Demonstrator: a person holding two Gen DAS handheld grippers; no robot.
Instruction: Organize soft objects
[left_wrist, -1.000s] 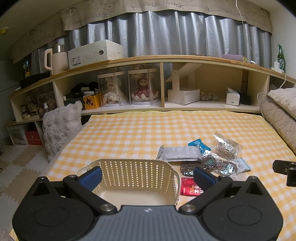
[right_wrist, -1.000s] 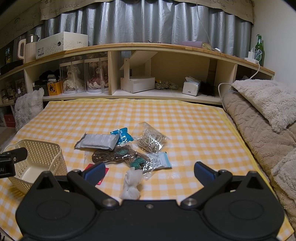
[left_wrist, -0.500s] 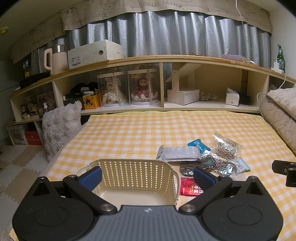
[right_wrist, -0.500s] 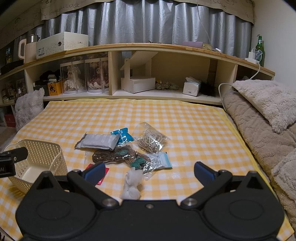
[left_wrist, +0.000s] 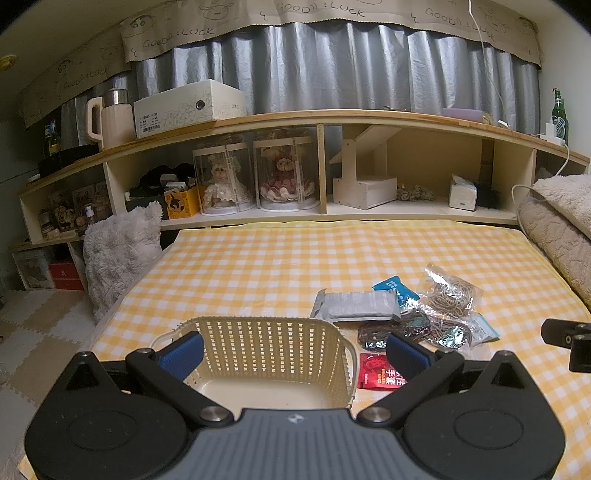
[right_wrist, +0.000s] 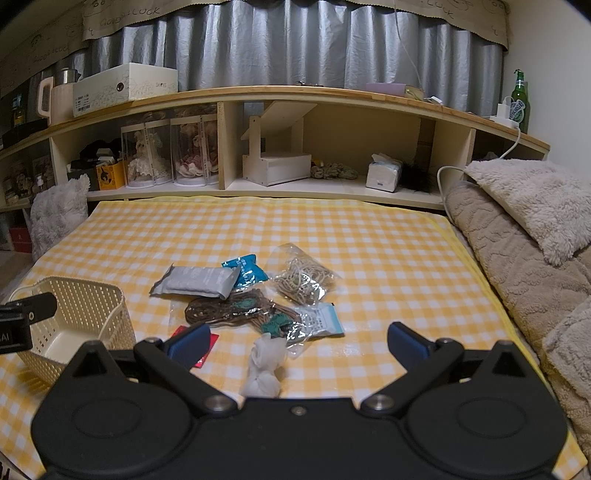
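On the yellow-and-white checked cloth (right_wrist: 369, 236) a cream perforated plastic basket (left_wrist: 266, 343) stands empty, and the left gripper (left_wrist: 295, 350) hangs over it with its 2 blue-padded fingers spread wide, 1 on each side of the basket, holding nothing. Right of the basket lies a loose pile of soft packets: a grey foil pouch (right_wrist: 197, 282), a small blue sachet (right_wrist: 245, 271), a clear bag of tan rubber bands (right_wrist: 303, 278), a clear bag of brown cord (right_wrist: 229, 308) and a flat red packet (left_wrist: 380, 374). A small knotted white cloth bundle (right_wrist: 264, 365) lies between the fingers of the right gripper (right_wrist: 297, 341), which is released and empty.
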